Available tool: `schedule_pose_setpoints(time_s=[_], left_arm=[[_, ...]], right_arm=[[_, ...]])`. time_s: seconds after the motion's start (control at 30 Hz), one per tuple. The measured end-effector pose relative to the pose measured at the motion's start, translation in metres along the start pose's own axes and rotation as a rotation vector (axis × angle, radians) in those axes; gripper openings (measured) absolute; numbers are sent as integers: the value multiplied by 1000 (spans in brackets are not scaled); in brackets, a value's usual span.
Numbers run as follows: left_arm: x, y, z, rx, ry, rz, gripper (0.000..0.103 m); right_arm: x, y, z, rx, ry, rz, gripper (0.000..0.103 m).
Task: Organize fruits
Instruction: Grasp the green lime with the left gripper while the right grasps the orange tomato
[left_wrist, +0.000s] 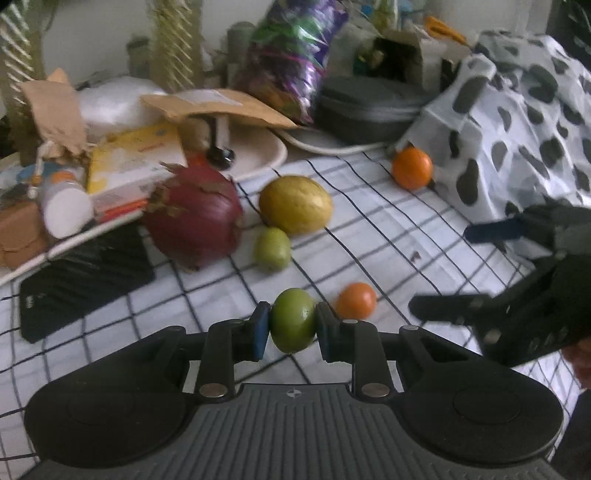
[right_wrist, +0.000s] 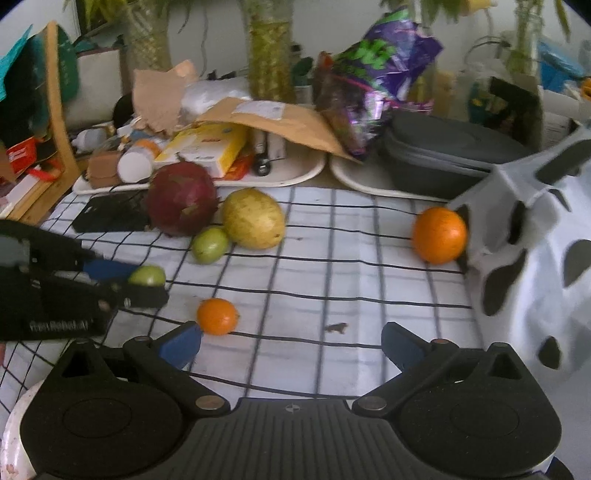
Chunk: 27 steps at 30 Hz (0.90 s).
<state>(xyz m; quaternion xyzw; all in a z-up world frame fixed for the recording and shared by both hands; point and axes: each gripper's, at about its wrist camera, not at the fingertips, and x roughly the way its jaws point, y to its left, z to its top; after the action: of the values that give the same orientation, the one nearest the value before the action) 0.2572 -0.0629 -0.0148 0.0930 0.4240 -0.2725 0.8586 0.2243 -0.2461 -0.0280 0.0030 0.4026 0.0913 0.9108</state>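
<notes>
My left gripper (left_wrist: 292, 325) is shut on a small green fruit (left_wrist: 292, 320), held just above the checked cloth; it also shows in the right wrist view (right_wrist: 147, 276). My right gripper (right_wrist: 291, 345) is open and empty over the cloth, seen at right in the left wrist view (left_wrist: 458, 273). A small orange fruit (right_wrist: 217, 316) lies beside its left finger. On the cloth lie a red dragon fruit (left_wrist: 194, 218), a yellow fruit (left_wrist: 295, 205), a second small green fruit (left_wrist: 272, 249) and a large orange (right_wrist: 439, 235).
A black-spotted white cloth (right_wrist: 535, 258) is heaped at the right. A black phone (left_wrist: 81, 280) lies at left. Trays (right_wrist: 295, 173) with boxes, bottle, envelope, a grey case (right_wrist: 443, 155) and a snack bag crowd the back.
</notes>
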Motion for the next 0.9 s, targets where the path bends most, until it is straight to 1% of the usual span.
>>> schedule_pose_setpoints(time_s=[0.03,0.1,0.23,0.3,0.33,0.4,0.43,0.53,0.57,0.6,0.63,0.77,0.9], left_arm=[[-3,3,1,-6,-7,3,26],[-7,7,3,-16,-19,5,26],[-13,17,5,-45,-32,5,26],[-13,20,4,-52,-27,7,26],[-14,21,4,-53,-25,8,26],[-13,22,3,-53,-21,8,26],[-13,23,2,-53,-19,8,26],[-14,24,1,-54,-18,7,26],[-14,24,1,-55,-19,5,26],[-14,24,1,-54,-18,6,26],[-15,24,1,-52,-18,4,26],[-19,20,0,-45,-20,0,26],[-27,15,-1,-44,-35,-10,26]], right_arm=[[3,3,1,-9,5,13,102],[9,8,2,-28,13,33,94],[23,21,5,-66,34,71,85],[29,28,6,-85,38,94,76],[31,30,6,-91,41,101,74],[36,36,7,-112,43,109,66],[39,39,7,-122,44,106,64],[44,44,8,-135,41,105,49],[46,45,8,-140,41,104,37],[46,45,8,-151,38,89,33],[46,46,8,-163,34,78,33],[35,47,8,-169,3,91,33],[23,44,9,-143,-9,110,32]])
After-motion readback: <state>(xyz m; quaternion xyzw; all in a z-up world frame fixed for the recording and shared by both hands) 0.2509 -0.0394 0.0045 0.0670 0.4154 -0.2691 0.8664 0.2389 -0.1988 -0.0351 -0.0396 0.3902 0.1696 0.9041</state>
